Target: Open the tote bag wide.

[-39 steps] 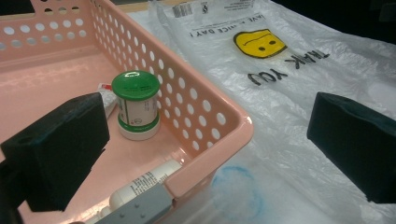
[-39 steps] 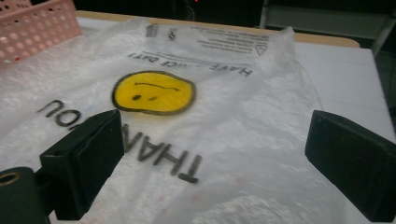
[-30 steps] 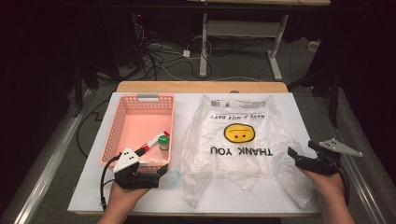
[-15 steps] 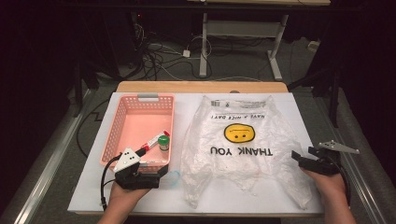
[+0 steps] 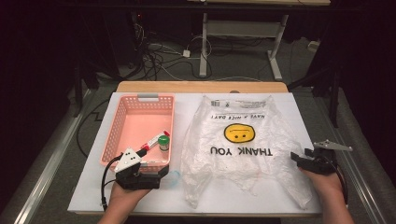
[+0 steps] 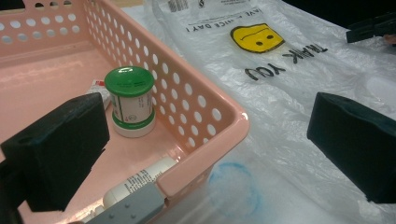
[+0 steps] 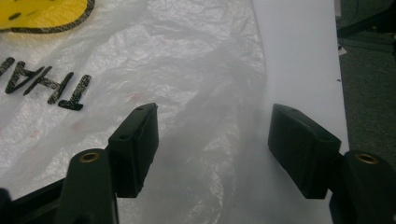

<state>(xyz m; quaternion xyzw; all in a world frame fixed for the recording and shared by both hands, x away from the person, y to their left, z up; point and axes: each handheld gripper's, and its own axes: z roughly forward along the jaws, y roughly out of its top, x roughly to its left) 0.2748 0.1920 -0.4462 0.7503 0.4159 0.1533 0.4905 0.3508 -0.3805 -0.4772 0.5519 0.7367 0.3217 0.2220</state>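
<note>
High view: left tongs (image 5: 159, 173) gape at basket (image 5: 122, 122) corner; right tongs (image 5: 299, 158) gape over bag (image 5: 243, 154)

A: Where is there room on the desk (image 5: 289, 105)?
B: Bare strips run along the frame's bottom and far right edge.
A: And what's in the way?
B: The basket (image 5: 122, 122) wall at centre left, and the plastic bag (image 5: 243, 158) spread across the middle.

right gripper (image 7: 212, 149) is hovering with jaws spread wide over the plastic bag (image 7: 154, 74), straddling its crinkled edge; black "THANK" lettering (image 7: 44, 86) and the yellow smiley (image 7: 42, 14) are sitting upper left on it, white table (image 7: 299, 60) showing beside that edge.
</note>
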